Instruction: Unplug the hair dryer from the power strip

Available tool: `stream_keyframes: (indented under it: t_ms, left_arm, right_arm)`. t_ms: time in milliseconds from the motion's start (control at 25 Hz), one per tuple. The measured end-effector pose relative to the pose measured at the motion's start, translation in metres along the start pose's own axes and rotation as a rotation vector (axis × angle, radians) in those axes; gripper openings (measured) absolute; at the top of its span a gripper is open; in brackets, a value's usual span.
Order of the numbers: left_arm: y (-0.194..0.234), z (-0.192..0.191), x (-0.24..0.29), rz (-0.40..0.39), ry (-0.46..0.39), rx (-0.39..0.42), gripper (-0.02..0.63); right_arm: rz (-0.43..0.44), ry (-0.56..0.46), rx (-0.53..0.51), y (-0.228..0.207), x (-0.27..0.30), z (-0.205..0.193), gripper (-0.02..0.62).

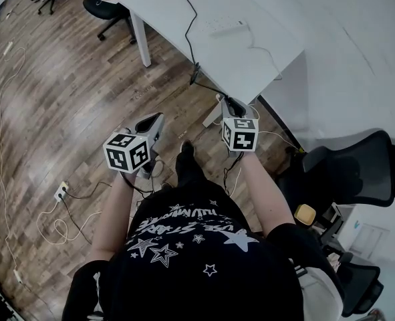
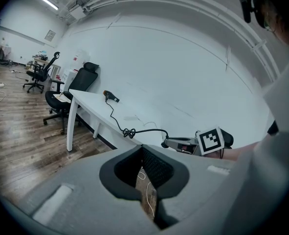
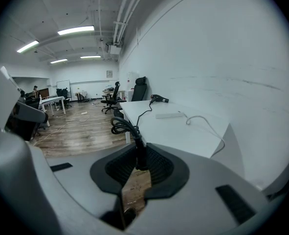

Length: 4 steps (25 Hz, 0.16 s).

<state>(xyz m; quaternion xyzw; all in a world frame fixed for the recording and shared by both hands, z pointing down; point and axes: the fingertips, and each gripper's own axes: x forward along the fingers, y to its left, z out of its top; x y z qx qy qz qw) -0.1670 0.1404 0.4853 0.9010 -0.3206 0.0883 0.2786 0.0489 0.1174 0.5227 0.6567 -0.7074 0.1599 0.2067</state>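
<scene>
One brown wooden plank floor [image 1: 57,85] spreads under both hand-held grippers, and a wide white counter [image 1: 264,52] stands on it ahead of them. A black mesh office chair [image 1: 351,169] sits to the right of the right hand-held gripper [image 1: 232,104]. The left hand-held gripper [image 1: 158,118] hangs beside the right one over the floor, its jaws pressed together at the tips with nothing between them. The black hair dryer [image 3: 159,99] lies at the far end of the counter, well ahead of the right hand-held gripper. A flat white power strip [image 1: 227,27] lies on the counter nearer to that hand-held gripper, with a thin white cable [image 3: 203,122] trailing towards the near corner. The black power cord [image 1: 192,45] runs from the hair dryer across the counter and over its edge, then coils just ahead of the right jaws. Those jaws are clenched on the black plug [image 3: 140,153] at the cord's end, well apart from the power strip.
</scene>
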Motion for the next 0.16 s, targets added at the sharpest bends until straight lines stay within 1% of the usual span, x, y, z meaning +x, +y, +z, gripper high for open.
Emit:
stream_keyframes:
  t_ms: [160]
  left_arm:
    - [0.0024,0.0022,-0.0022,0.001,-0.002,0.004,0.007]
  right_arm:
    - [0.002,0.003,-0.009,0.0040,0.0012,0.0015,0.069]
